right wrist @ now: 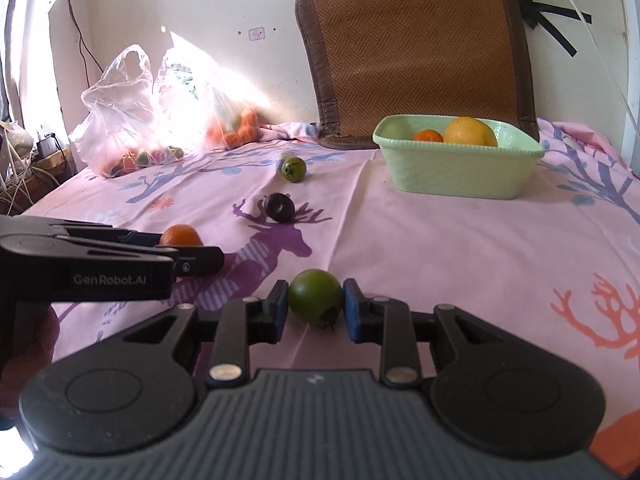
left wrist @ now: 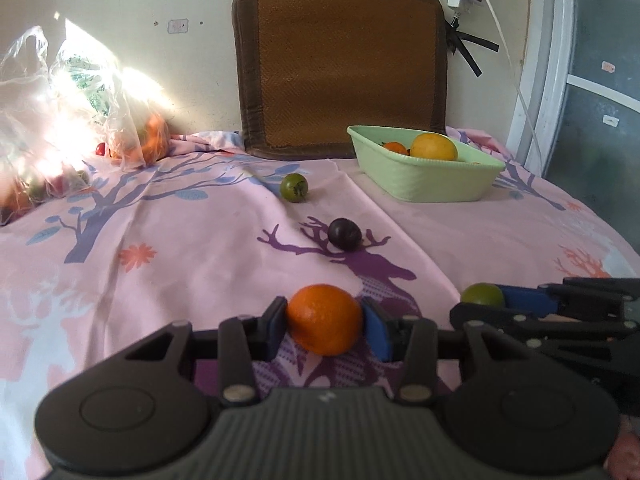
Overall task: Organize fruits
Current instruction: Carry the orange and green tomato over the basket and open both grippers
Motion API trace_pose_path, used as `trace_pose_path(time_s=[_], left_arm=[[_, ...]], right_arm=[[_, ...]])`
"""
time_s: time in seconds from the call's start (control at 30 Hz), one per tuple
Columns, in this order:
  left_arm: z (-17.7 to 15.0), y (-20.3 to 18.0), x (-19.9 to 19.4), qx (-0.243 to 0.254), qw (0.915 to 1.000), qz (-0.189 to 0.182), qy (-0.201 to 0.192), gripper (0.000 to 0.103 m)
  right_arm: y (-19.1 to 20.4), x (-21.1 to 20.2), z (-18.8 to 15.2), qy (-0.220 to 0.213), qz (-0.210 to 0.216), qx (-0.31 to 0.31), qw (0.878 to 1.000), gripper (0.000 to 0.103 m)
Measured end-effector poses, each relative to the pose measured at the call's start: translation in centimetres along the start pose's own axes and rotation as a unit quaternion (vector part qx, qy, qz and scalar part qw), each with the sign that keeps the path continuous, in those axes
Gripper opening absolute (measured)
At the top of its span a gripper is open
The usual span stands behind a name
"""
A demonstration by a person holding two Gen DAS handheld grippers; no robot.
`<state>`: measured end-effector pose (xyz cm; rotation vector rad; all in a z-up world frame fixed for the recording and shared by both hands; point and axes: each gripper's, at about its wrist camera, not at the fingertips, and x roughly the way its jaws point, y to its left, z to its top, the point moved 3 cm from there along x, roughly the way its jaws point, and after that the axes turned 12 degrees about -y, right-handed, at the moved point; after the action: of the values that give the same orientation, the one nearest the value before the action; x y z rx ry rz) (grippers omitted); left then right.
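Note:
My left gripper is shut on an orange low over the pink cloth. My right gripper is shut on a green fruit; it also shows in the left wrist view. A dark plum and a second green fruit lie loose on the cloth further back. A pale green basin at the back right holds a large yellow fruit and a small orange.
Clear plastic bags with more fruit sit at the back left by the wall. A brown woven cushion leans on the wall behind the basin. A glass door stands at right.

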<state>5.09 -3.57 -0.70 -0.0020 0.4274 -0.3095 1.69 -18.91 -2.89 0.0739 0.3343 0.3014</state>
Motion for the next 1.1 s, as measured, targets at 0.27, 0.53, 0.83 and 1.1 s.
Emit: trace_pose_path(time_s=[0.27,0.53,0.83,1.1], left_arm=[[-0.09,-0.04,-0.17,0.003,0.9999,0.01,-0.003,0.041],[-0.11,-0.03,-0.12,0.005,1.0,0.006,-0.003,0.044],[-0.15,-0.07,-0.09,0.007,1.0,0.001,-0.004,0.046],[-0.23,0.03,-0.45,0.001,0.9999,-0.01,-0.006,0.047]], right_arm=[[0.15,-0.22,-0.15,-0.003,0.001,-0.004,1.0,0.033],[0.24,-0.26,-0.15,-0.004,0.004,-0.008,1.0,0.033],[0.4,-0.3,-0.21,-0.003,0.006,-0.013,1.0,0.033],[0.54,-0.26,-0.23,-0.003,0.009,-0.019,1.0,0.039]])
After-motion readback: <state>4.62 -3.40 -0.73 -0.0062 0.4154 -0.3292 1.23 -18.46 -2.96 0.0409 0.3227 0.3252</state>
